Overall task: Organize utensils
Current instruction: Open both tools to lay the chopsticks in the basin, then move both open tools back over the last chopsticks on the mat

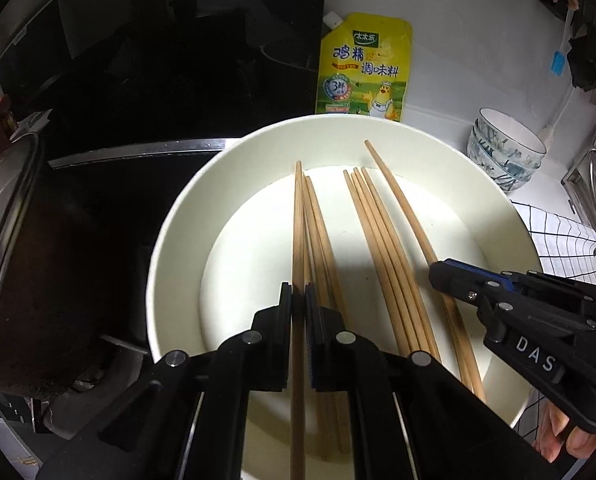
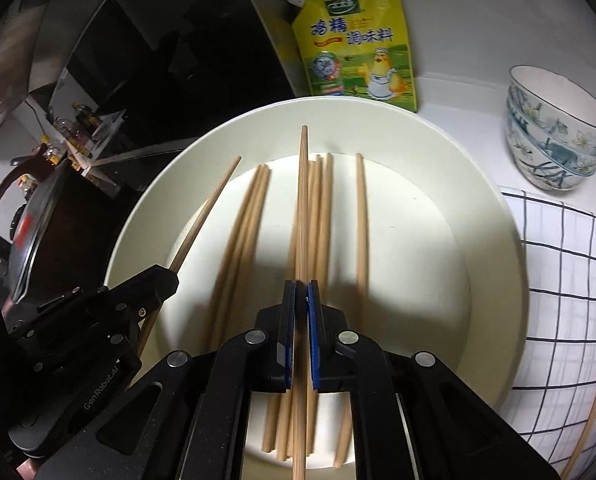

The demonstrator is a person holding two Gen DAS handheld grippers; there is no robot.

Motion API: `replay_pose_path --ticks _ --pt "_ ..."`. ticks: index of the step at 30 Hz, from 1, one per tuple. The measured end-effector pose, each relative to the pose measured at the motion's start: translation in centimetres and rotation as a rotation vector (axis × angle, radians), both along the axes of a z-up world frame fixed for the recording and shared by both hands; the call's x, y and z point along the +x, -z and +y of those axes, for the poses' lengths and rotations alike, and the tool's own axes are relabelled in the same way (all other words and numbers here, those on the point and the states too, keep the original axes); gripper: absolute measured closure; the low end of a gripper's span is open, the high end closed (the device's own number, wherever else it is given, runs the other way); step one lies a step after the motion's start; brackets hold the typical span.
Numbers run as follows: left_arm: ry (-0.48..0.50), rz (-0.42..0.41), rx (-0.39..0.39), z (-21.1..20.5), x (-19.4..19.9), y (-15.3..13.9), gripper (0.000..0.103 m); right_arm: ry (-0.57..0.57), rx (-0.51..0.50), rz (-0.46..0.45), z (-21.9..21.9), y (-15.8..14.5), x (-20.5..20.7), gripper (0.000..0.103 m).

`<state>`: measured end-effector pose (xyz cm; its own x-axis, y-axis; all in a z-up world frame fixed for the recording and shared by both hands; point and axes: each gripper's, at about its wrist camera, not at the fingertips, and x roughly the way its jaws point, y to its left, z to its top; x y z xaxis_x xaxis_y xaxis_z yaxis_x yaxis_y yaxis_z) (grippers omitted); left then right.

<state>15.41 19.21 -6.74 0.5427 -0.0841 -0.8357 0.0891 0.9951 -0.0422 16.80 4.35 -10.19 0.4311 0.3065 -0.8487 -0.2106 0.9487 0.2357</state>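
Each gripper holds one chopstick over the white bowl (image 1: 170,240), and both sticks point away from the hands toward the bowl's far rim and the yellow seasoning pouch (image 1: 364,68) standing behind it.

The left-held chopstick (image 1: 298,216) runs straight out from between the jaws of the left gripper (image 1: 298,300), which are closed on it; its tip lies short of the far rim, on the stove side of the bowl's centre.

The right-held chopstick (image 2: 303,200) likewise runs along the pointing line of the right gripper (image 2: 301,296), jaws clamped on it, its tip raised near the far rim.

Loose chopsticks (image 2: 322,216) lie in the bowl floor in two rough groups, long axes nearly parallel to the held sticks, tips toward the pouch. They lie directly beneath and beside both grippers.

Judgement: the coming move turns on keeping each held stick parallel to the resting group nearest it; the right gripper is nearer the group on the checked cloth (image 2: 558,280) side, the left nearer the stove-side group.

One further chopstick (image 2: 594,412) lies outside the bowl, on the cloth
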Motion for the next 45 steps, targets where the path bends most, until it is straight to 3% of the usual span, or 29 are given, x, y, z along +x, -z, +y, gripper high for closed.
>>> replay_pose_path --ticks 2,4,7,10,13,29,45 --pt "-0.006 -0.002 -0.003 -0.1 0.0 -0.2 0.093 0.012 0.007 -0.002 -0.6 -0.3 -0.2 0.095" --pt "-0.011 -0.019 -0.001 0.0 -0.2 -0.7 0.073 0.024 0.004 -0.017 -1.0 -0.7 -0.5 0.083" --pt "-0.034 -0.042 -0.001 0.4 -0.7 -1.4 0.046 0.030 -0.007 -0.040 -1.5 -1.5 -1.2 0.083" --pt "-0.050 -0.039 -0.014 0.7 -1.2 -1.9 0.044 0.041 0.003 -0.048 -2.2 -2.0 -2.0 0.082" --pt "-0.067 -0.036 -0.019 1.0 -1.9 -2.3 0.034 0.047 0.009 -0.053 -2.8 -2.6 -3.2 0.079" --pt "-0.066 -0.061 -0.019 -2.0 -6.7 -5.1 0.022 0.068 0.012 -0.095 -7.4 -5.6 -9.3 0.066" --pt "0.024 -0.059 -0.029 -11.0 -10.6 -6.3 0.011 0.212 -0.033 -0.116 -18.8 -6.5 -15.0 0.057"
